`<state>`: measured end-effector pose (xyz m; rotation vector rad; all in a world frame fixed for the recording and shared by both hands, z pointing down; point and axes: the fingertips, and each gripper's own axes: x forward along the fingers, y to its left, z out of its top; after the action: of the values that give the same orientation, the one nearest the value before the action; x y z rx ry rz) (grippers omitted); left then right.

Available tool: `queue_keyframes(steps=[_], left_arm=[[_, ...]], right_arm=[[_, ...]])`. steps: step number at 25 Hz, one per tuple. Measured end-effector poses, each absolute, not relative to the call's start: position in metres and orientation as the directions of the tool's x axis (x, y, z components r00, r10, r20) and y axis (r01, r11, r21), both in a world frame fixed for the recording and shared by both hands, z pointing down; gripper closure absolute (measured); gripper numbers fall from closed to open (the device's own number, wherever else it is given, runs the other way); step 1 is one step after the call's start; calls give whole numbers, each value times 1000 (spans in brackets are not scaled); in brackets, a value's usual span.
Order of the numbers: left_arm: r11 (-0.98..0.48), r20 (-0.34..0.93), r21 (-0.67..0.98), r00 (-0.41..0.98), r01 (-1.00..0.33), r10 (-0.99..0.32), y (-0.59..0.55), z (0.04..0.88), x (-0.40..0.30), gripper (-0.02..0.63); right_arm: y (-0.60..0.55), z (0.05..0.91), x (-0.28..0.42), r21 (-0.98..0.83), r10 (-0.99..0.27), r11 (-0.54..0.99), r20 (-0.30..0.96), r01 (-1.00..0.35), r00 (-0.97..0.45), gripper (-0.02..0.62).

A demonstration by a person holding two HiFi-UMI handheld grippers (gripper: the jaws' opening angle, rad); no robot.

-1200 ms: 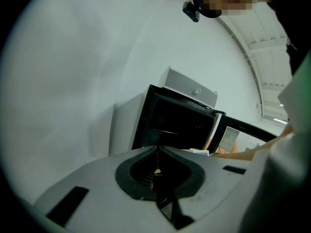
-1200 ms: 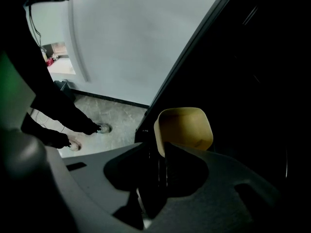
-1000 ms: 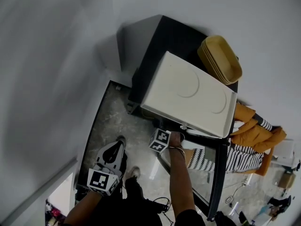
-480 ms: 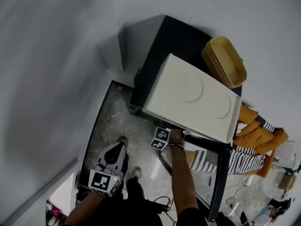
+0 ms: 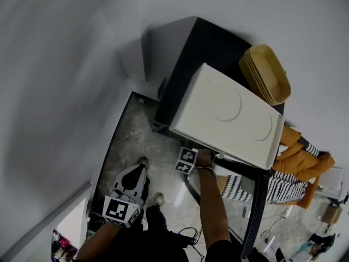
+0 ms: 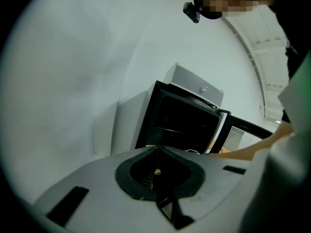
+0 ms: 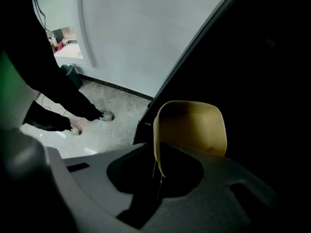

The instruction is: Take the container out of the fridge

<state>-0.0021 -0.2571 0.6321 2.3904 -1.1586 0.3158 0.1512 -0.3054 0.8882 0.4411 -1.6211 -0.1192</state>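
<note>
A yellow container (image 7: 192, 127) stands on edge in the dark inside of the black fridge (image 5: 185, 64). My right gripper (image 7: 158, 176) is shut on its rim. In the head view my right gripper (image 5: 186, 161) reaches in under the white appliance (image 5: 229, 116) on top of the fridge, which hides its fingertips and the container. My left gripper (image 5: 131, 187) hangs low at the left over the floor, shut with nothing in it. In the left gripper view, the left gripper (image 6: 156, 152) points at the open fridge (image 6: 184, 125).
The fridge door (image 5: 256, 201) stands open to the right of my arm. A stack of yellow trays (image 5: 267, 72) lies on top by the white appliance. Orange and striped clothing (image 5: 297, 157) is at the right. Grey walls close in at the left; my shoes (image 7: 104, 115) stand on the marble floor.
The head view has drifted slightly, so the fridge sits a little further right. Both grippers stay about where they were.
</note>
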Motion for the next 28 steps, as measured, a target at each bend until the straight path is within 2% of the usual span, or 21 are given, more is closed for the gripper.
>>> queue_keyframes(steps=[4, 28], left_arm=[[-530, 392, 315, 617, -787, -683, -255, 634, -5, 601], [-529, 384, 313, 614, -789, -690, -249, 622, -3, 601]], right_arm=[[-303, 888, 149, 320, -332, 926, 943, -200, -32, 581], [-287, 877, 152, 297, -312, 931, 949, -214, -41, 588]])
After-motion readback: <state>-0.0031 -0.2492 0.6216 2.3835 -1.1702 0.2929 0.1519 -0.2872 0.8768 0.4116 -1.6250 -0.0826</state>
